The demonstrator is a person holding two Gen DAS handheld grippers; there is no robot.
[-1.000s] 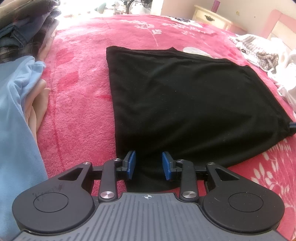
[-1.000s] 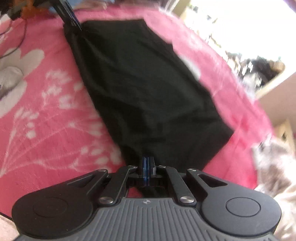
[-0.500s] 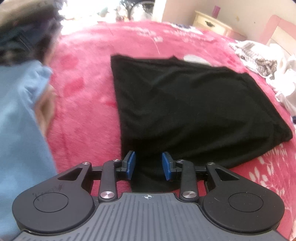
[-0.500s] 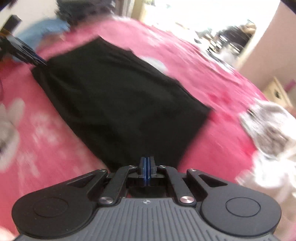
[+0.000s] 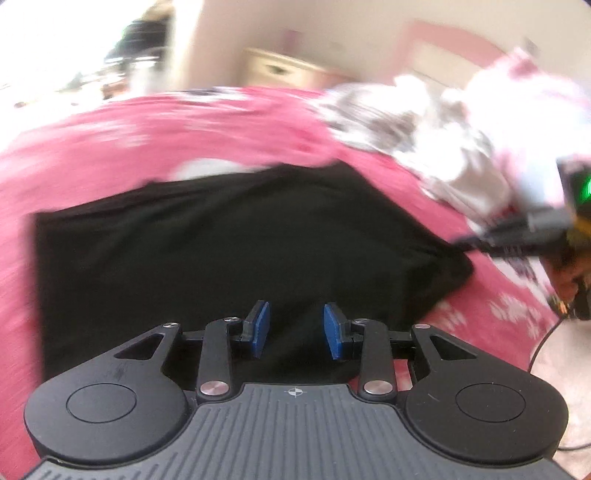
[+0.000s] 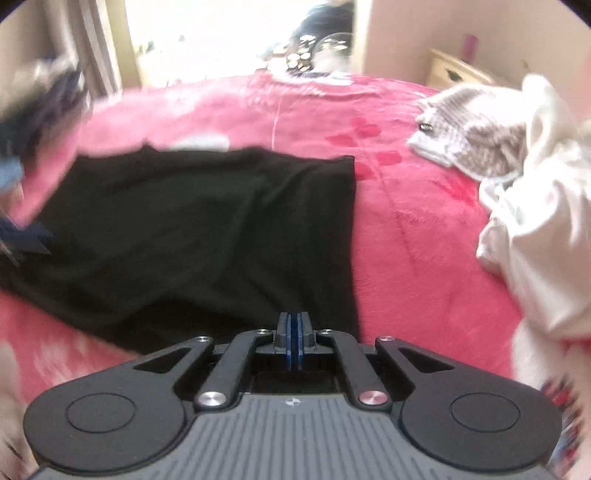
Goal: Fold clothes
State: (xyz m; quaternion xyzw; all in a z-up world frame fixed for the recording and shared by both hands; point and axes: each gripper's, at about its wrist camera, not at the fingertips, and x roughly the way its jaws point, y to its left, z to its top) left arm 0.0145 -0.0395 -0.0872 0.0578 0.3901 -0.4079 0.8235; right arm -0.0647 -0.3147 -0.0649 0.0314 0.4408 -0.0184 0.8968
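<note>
From the left wrist, the left gripper [image 5: 296, 329] has its blue pads spread wide with nothing between them, poised over the near edge of the black garment [image 5: 229, 251]. That garment lies flat ahead of the jaws on a pink floral blanket [image 5: 147, 125]. Ahead and to the right sits a blurred heap of pale clothes [image 5: 436, 125], and beyond it a cream dresser [image 5: 284, 70] against the wall. At the far right the right gripper [image 5: 476, 245] reaches the garment's corner.

From the right wrist, the right gripper [image 6: 294, 343] has its pads pressed together at the black garment's [image 6: 207, 229] near edge; whether cloth is caught between them I cannot tell. The garment spreads ahead and left across the pink blanket [image 6: 406, 240]. White clothes [image 6: 535, 221] pile to the right, with a bright window [image 6: 207, 33] straight beyond.
</note>
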